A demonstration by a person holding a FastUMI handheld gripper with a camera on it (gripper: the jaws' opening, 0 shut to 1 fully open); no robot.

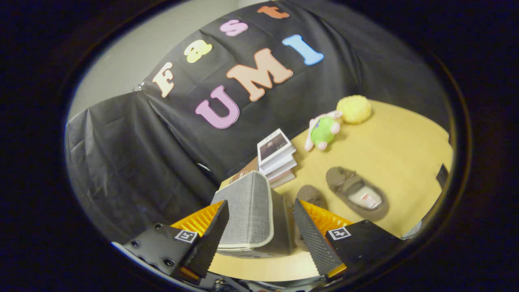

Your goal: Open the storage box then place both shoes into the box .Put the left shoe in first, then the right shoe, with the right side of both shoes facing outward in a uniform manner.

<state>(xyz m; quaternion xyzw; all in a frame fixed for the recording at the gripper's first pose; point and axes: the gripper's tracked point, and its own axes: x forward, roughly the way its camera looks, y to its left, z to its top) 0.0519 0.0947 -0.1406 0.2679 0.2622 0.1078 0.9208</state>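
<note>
The gripper (259,227) has its fingers spread wide, with the grey fabric storage box (251,215) standing between them. Neither finger appears to press on it, so the box is straddled rather than held. That spread looks chosen to clear the box's width, fitting an approach to its lid, which seems to be closed; where the flap or zip opens is hard to make out from this tilted angle.

Just beyond the right finger, one brown shoe (311,195) lies partly hidden behind it, close to the box. The second shoe (357,194) rests a little further out on the counter (405,154), its opening upward. Both sit near the box, handy for loading once it is open.

Behind the box is a stack of books (277,156) near the booth wall. Further off lie a green plush toy (323,130) and a yellow fuzzy ball (354,108), well clear of the work.
</note>
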